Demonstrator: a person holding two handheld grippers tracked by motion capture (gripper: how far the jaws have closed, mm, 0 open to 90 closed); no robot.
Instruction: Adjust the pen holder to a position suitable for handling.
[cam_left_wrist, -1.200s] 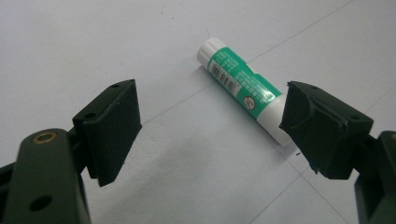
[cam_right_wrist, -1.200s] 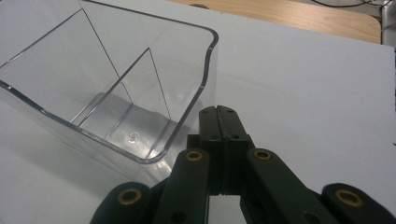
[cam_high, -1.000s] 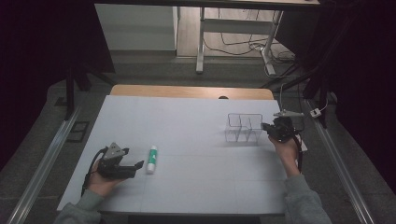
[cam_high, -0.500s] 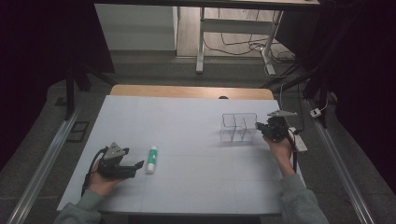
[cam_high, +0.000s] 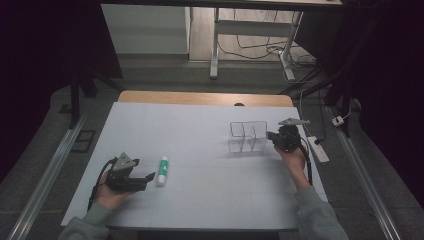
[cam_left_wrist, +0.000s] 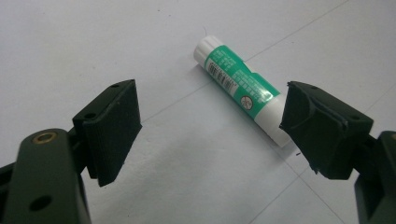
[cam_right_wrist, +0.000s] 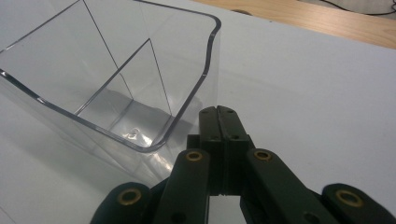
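Note:
A green and white glue stick (cam_high: 162, 170) lies flat on the white table (cam_high: 200, 120) at the front left. My left gripper (cam_high: 149, 180) rests just left of it, open. In the left gripper view the glue stick (cam_left_wrist: 243, 86) lies ahead of the spread jaws, with its near end by the right jaw, and my left gripper (cam_left_wrist: 210, 126) holds nothing. At the right stands a clear divided container (cam_high: 247, 136). My right gripper (cam_high: 270, 136) is at its right wall. In the right gripper view the jaws of my right gripper (cam_right_wrist: 218, 114) are pressed together on the wall of the clear container (cam_right_wrist: 60, 112).
A wooden strip (cam_high: 200, 98) runs along the table's far edge. A white power strip (cam_high: 318, 149) lies on the floor just off the table's right side. Metal rails (cam_high: 47, 175) flank the table, and desk legs and cables stand beyond it.
The right gripper and the clear container have shifted left together, toward the table's middle. The left gripper and the glue stick have stayed put.

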